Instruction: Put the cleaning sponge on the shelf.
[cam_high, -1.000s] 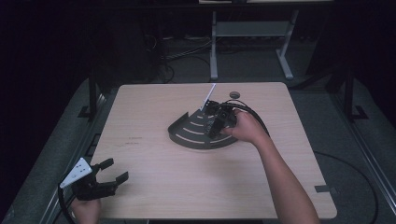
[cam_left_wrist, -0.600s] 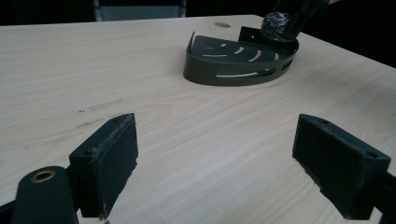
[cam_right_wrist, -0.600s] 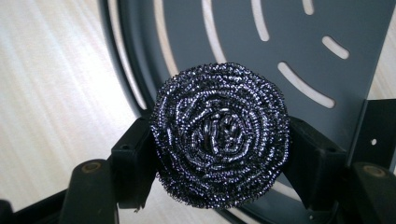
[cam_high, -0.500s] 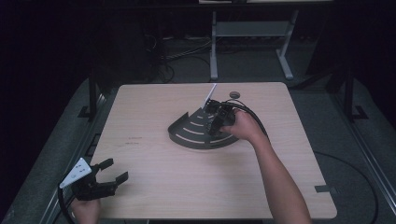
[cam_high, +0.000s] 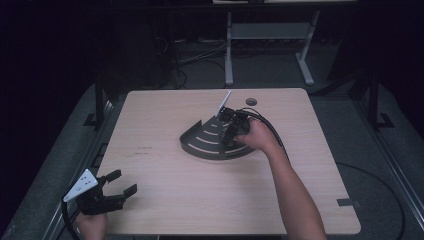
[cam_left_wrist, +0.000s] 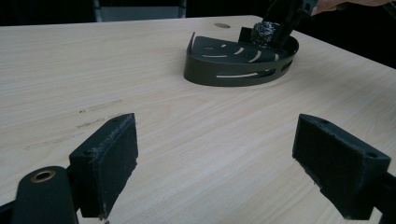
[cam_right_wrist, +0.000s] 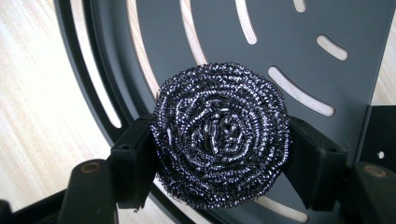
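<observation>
Nothing moved; scourer (cam_right_wrist: 219, 135) between jaws.

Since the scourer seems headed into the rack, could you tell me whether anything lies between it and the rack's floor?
Nothing visible does. The right gripper holds the steel wool scourer by its sides directly over the slotted floor of the dark corner rack, and the part of that floor in view is bare.

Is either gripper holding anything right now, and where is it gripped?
The right gripper holds a steel scouring pad by its opposite side edges, over the dark slotted tray. The left gripper is open and empty.
</observation>
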